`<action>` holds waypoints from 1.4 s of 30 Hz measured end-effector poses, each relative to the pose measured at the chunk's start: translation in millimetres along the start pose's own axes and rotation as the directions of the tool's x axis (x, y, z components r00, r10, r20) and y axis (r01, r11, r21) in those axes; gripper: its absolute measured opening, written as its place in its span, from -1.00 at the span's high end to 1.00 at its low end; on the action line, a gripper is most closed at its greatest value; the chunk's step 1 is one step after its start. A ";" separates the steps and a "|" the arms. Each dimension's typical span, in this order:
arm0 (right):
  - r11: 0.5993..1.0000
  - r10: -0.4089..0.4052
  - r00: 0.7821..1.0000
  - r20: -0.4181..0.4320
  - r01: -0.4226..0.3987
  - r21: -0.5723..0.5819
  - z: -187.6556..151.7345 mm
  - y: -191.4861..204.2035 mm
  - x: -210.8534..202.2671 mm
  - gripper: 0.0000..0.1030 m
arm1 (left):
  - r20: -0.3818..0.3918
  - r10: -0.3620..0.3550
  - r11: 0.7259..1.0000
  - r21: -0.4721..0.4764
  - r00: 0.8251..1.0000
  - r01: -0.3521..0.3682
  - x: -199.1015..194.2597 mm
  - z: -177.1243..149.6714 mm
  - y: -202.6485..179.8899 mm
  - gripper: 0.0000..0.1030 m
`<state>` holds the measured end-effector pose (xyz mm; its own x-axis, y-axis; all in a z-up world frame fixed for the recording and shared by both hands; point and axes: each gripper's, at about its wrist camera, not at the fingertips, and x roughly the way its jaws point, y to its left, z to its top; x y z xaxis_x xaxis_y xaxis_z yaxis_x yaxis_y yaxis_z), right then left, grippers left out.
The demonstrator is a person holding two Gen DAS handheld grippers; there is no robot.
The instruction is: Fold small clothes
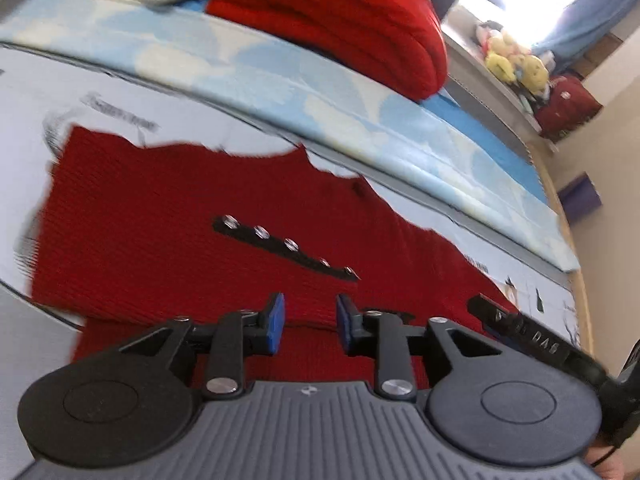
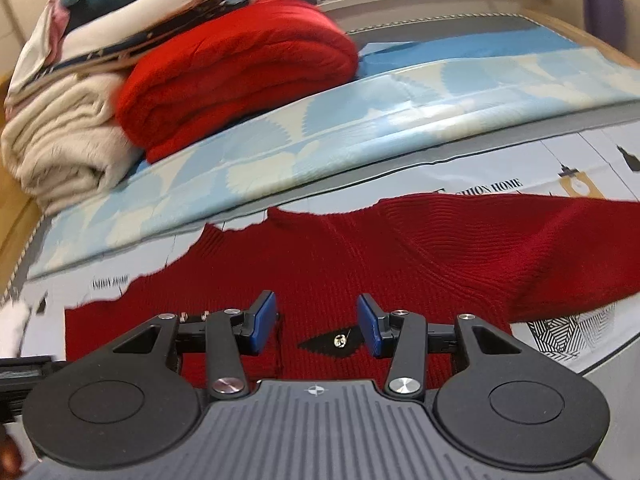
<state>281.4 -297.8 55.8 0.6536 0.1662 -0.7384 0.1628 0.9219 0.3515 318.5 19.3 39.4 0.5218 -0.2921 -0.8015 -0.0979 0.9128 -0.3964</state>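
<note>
Dark red knit sweater point(image 2: 360, 264) spread flat on white printed sheet point(image 2: 580, 168), black button strip point(image 1: 286, 246) across front. Left gripper point(image 1: 310, 326) released, pads apart over near hem. Right gripper point(image 2: 316, 326) released above sweater. Far side: pale blue patterned mat point(image 2: 320, 136), folded bright red blanket point(image 2: 240, 80), cream blanket point(image 2: 60, 152). Sill with plush toys point(image 1: 516, 62) far right.

Plush toys point(image 1: 516, 60) on windowsill; purple box point(image 1: 580, 196)
</note>
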 end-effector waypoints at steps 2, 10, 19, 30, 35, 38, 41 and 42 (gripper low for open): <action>1.000 0.000 1.000 0.002 0.000 0.018 0.5 -1.1 -0.4 0.08 | 0.046 0.013 1.000 -0.021 0.999 -0.012 -15.2 8.7 7.3 0.21; 0.996 0.035 0.999 -0.014 -0.034 0.082 -2.9 -10.1 4.3 0.41 | 0.078 0.031 0.976 -0.217 0.996 -0.014 -20.9 29.3 63.7 0.06; 0.978 0.091 0.989 -0.118 -0.066 0.197 -21.1 -15.1 54.4 0.34 | -0.016 0.039 0.927 -0.372 0.999 -0.042 12.9 44.2 82.9 0.05; 0.991 0.081 0.980 -0.179 -0.060 0.118 -46.2 8.1 103.0 0.06 | -0.037 0.003 0.938 -0.346 0.999 -0.016 24.1 42.6 76.6 0.03; 0.995 0.093 0.987 -0.132 -0.088 0.039 -47.9 15.7 105.1 0.13 | -0.030 -0.006 0.939 -0.344 1.000 -0.005 17.0 44.8 84.3 0.03; 0.992 0.119 0.986 -0.114 -0.123 -0.029 -49.5 21.6 108.5 0.80 | -0.018 0.006 0.933 -0.359 1.000 -0.012 10.5 47.4 92.4 0.03; 0.987 0.156 0.983 -0.101 -0.159 -0.022 -48.6 21.6 106.5 1.00 | -0.015 0.014 0.930 -0.368 1.000 -0.018 7.3 49.2 98.7 0.03; 0.985 0.167 0.982 -0.088 -0.169 -0.026 -47.1 22.3 103.4 1.00 | -0.014 0.013 0.929 -0.369 1.000 -0.017 6.5 49.7 99.8 0.03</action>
<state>317.8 -243.6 -39.7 0.6039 0.3476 -0.7173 0.0304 0.8892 0.4565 354.3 122.7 16.9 0.5083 -0.2845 -0.8128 -0.4124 0.7482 -0.5197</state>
